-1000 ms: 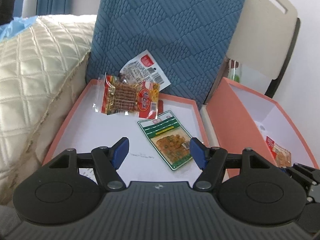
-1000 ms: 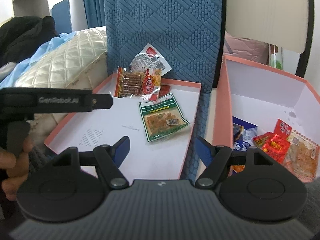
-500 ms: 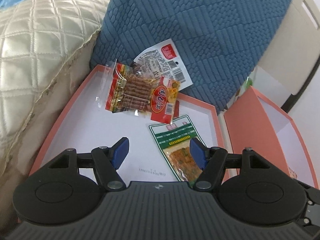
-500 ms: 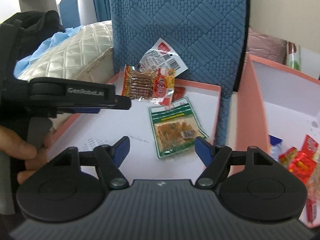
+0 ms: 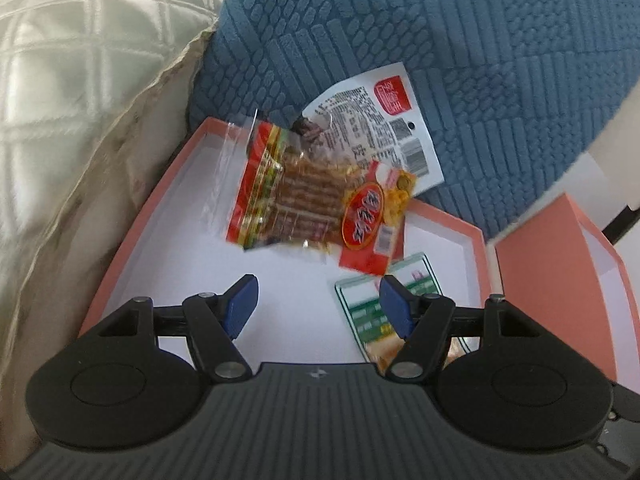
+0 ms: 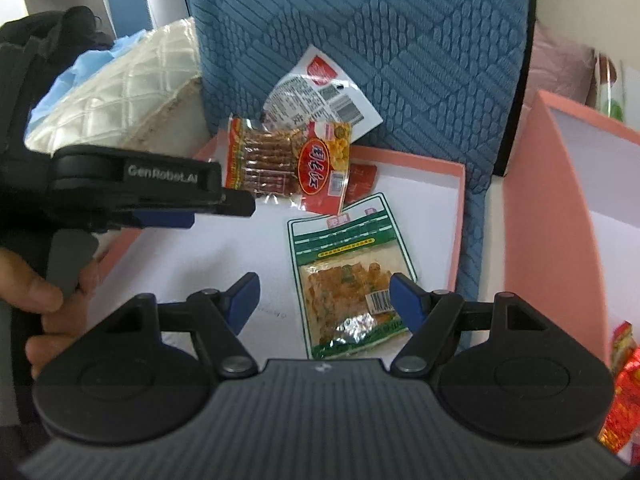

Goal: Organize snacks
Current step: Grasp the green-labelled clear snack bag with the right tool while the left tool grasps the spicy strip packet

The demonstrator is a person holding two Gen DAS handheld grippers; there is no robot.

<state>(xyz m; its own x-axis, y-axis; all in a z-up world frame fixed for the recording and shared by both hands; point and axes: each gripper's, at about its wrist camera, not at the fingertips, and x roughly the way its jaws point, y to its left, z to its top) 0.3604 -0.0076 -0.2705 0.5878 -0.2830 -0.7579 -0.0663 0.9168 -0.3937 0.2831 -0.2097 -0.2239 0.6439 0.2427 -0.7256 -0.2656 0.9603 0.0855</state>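
Blue cushion backdrop; pink tray holds red snack pack, green snack pack. Left gripper, right gripper both released, empty. Approach low, pinch pack edges.
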